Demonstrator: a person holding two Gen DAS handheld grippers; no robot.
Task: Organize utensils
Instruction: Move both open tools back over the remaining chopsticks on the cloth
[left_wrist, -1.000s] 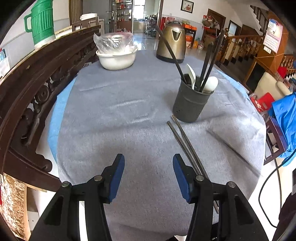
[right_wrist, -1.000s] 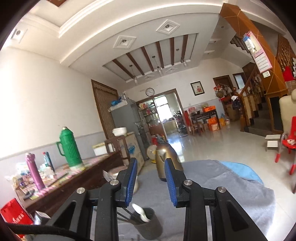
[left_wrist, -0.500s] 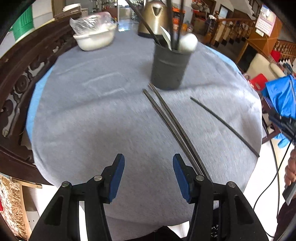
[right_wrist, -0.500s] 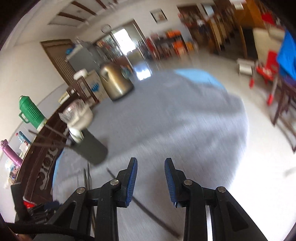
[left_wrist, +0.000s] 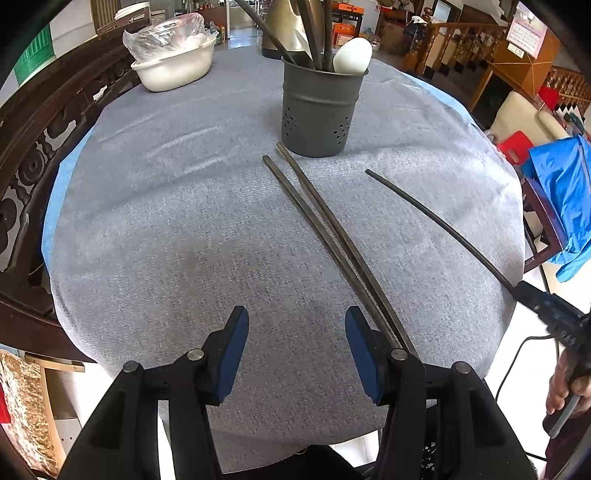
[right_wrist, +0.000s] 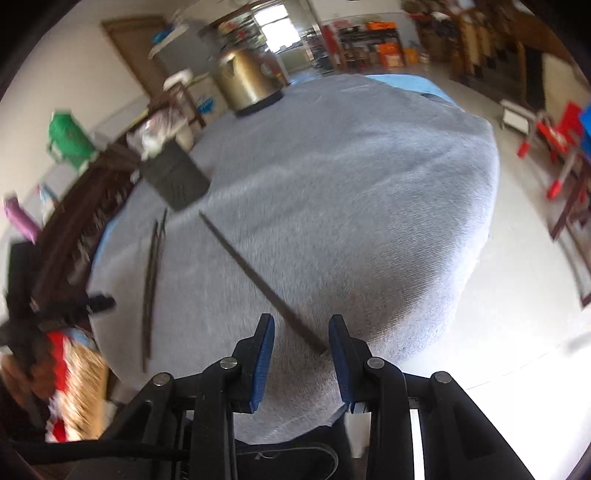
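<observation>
A dark grey utensil holder (left_wrist: 319, 110) stands on the grey tablecloth with several chopsticks and a white spoon (left_wrist: 352, 55) in it. A pair of dark chopsticks (left_wrist: 332, 236) lies in front of it, running toward my left gripper (left_wrist: 295, 321), which hovers open and empty just left of their near ends. A single chopstick (right_wrist: 258, 277) lies apart, to the right. Its near end rests between the fingers of my right gripper (right_wrist: 301, 325), close to the right pad (right_wrist: 338, 350); the pads do not press on it.
A white bowl (left_wrist: 173, 66) with a plastic bag sits at the far left and a brass-coloured kettle (right_wrist: 245, 81) at the back. A dark carved wooden rail (left_wrist: 33, 147) borders the table's left side. The table edge (left_wrist: 509, 314) drops off near the right gripper.
The right gripper has tipped down from facing the room to the table, and the single chopstick's end now sits between its fingers. The left gripper moved lower and closer to the holder.
</observation>
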